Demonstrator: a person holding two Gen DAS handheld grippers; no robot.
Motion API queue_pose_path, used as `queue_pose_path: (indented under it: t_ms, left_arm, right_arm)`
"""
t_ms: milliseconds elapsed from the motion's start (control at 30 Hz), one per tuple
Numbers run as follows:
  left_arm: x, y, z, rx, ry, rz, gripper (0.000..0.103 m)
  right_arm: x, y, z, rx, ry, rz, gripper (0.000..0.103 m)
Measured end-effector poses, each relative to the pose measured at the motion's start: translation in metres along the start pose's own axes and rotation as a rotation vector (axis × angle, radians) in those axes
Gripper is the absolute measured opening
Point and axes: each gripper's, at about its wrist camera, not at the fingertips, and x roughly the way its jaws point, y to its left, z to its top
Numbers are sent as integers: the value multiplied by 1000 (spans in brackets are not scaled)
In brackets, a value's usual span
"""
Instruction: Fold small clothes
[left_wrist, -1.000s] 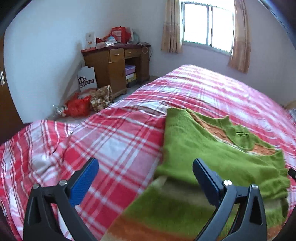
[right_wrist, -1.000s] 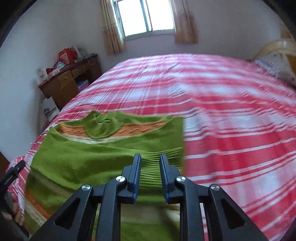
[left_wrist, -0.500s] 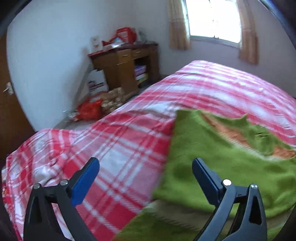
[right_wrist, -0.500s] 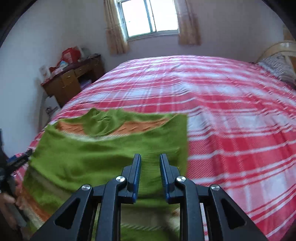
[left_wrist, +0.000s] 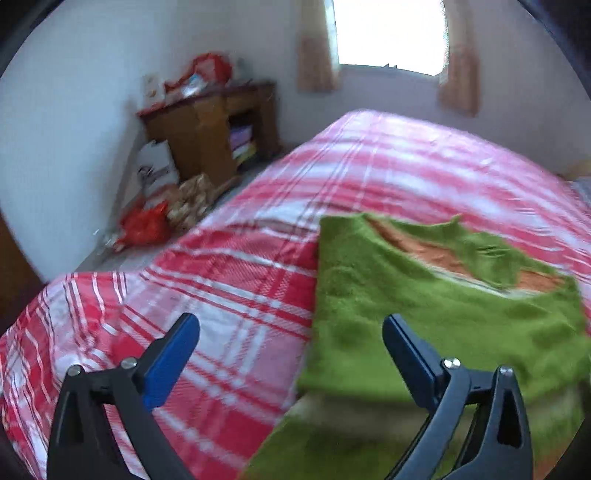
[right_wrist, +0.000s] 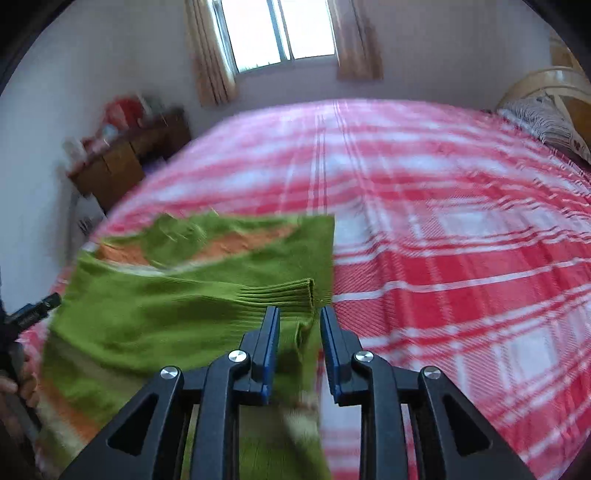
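A green knit sweater (left_wrist: 424, 314) with orange and cream stripes lies on the red plaid bed, its sleeves folded in over the body. My left gripper (left_wrist: 291, 328) is wide open above the sweater's left edge, holding nothing. In the right wrist view the sweater (right_wrist: 166, 295) lies ahead and to the left, with a ribbed cuff (right_wrist: 280, 293) just past the fingertips. My right gripper (right_wrist: 298, 314) stands a narrow gap apart over the sweater's right edge, and cloth shows between the fingers. The left gripper's tip (right_wrist: 35, 314) shows at the far left.
The red and white plaid bedspread (right_wrist: 443, 240) covers the wide bed. A wooden desk (left_wrist: 207, 129) with clutter stands by the left wall, with bags (left_wrist: 144, 225) on the floor. A pillow and headboard (right_wrist: 546, 114) are at the far right. A window is on the far wall.
Both views have shifted and blurred as the grippers moved. The right gripper's fingers have parted a little. The ribbed cuff now lies just ahead of its tips.
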Motion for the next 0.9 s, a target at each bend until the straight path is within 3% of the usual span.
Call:
queue_pose_path:
  t_ms: [133,167,367,467,700,800,900]
  left_arm:
    - [-59,27,-31,50,-87,-69,101]
    - [-73,35,-42,61,-109,-77,102]
    - [-118,71,-86,27,-121,-137,103]
    - [-131,76,-97,41,-120,-127,103]
    - [-155,84,-100,28,-182,-126,103]
    - [-162,86,-103,28,-199,-132,103]
    - [-166,89,-106,19,-205,-139,103]
  right_arm:
    - [-79,-13,-26,-51,-59,44,57]
    - [-94,-17,-34,-61,-68,56,57]
    - [-157,-41,-111,-113,14,57,57]
    - [-166,-46,-150,-85,92,98,57]
    - [-167,-31,-204,-51,214,210,56]
    - [-160,-20,-228,-36,285,237,36]
    - [-161,-10,-244,-27,296,256,33]
